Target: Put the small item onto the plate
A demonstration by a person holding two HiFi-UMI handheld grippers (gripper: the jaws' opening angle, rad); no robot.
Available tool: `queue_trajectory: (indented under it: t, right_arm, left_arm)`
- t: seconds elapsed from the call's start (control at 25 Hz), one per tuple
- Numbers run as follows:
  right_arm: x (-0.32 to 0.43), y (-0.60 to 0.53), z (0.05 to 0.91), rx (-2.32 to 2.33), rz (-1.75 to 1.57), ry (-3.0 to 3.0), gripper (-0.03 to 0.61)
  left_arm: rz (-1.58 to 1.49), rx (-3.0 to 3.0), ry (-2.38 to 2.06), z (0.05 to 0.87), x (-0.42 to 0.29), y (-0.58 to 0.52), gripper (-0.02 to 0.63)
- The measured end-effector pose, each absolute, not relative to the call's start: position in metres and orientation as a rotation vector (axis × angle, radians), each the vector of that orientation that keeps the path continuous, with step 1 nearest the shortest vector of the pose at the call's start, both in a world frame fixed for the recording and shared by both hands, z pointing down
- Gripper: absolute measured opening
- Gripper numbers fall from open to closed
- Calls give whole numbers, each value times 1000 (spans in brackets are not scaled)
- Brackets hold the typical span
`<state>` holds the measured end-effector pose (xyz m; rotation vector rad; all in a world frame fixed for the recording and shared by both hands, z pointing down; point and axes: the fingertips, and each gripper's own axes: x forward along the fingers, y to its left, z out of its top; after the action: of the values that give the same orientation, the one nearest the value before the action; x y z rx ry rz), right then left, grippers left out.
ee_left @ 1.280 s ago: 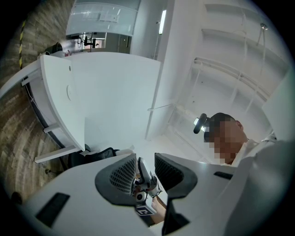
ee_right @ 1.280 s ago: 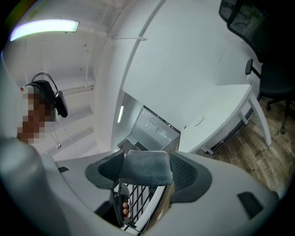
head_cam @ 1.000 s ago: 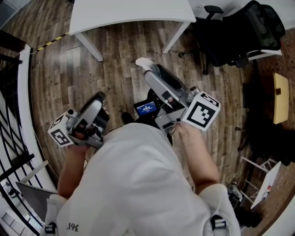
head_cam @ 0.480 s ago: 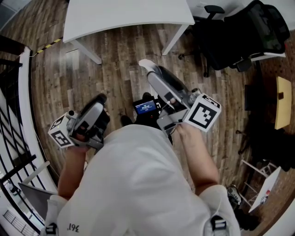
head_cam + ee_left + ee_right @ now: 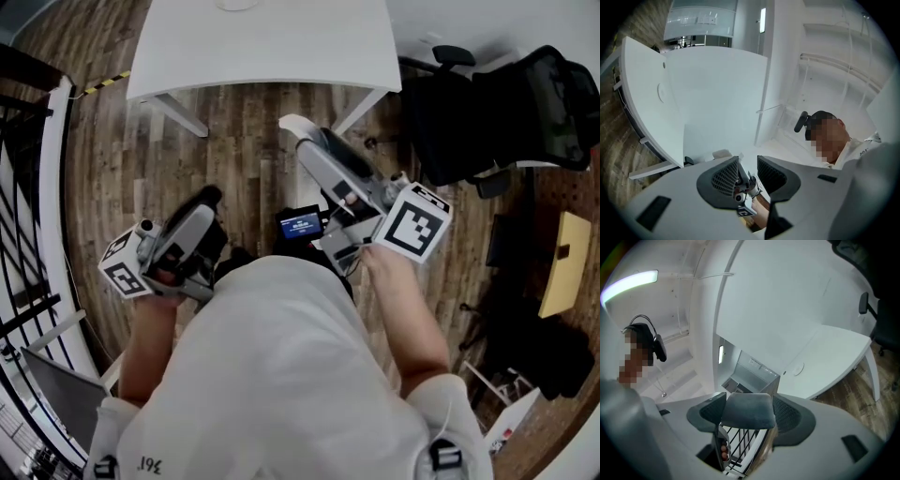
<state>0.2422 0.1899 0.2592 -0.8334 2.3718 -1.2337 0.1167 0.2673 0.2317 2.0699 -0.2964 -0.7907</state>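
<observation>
My right gripper is held out at waist height over the wood floor, shut on a small soft grey item that fills the gap between its jaws. From the head view the item shows as a pale block at the jaw tips. The left gripper hangs lower left, open, with nothing between its jaws. A white plate lies flat on the white table ahead. The plate is faint against the tabletop, and only its edge shows at the head view's top.
A black office chair stands right of the table. A black railing with a white rail runs along the left. White table legs reach the floor ahead. A yellow board sits at far right.
The table has slid lower and closer in the head view as the person steps toward it. Both grippers hold the same pose, and the grey item stays gripped.
</observation>
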Motion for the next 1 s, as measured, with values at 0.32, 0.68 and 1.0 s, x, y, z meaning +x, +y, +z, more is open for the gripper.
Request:
queue_trajectory:
  t: [0.32,0.68,1.0]
  right_arm:
    - [250,145,264,-753,-1273,2416,302]
    - [244,110,278,-793,-1288,2420,302]
    - [214,51,285,-940,-1239,2391,302]
  left_arm:
    - [-823,2055,-406,237,124,238,109]
    - [-832,2038,-419,243,109,203,109]
    - [-785,2019,-328,259,68,124,109]
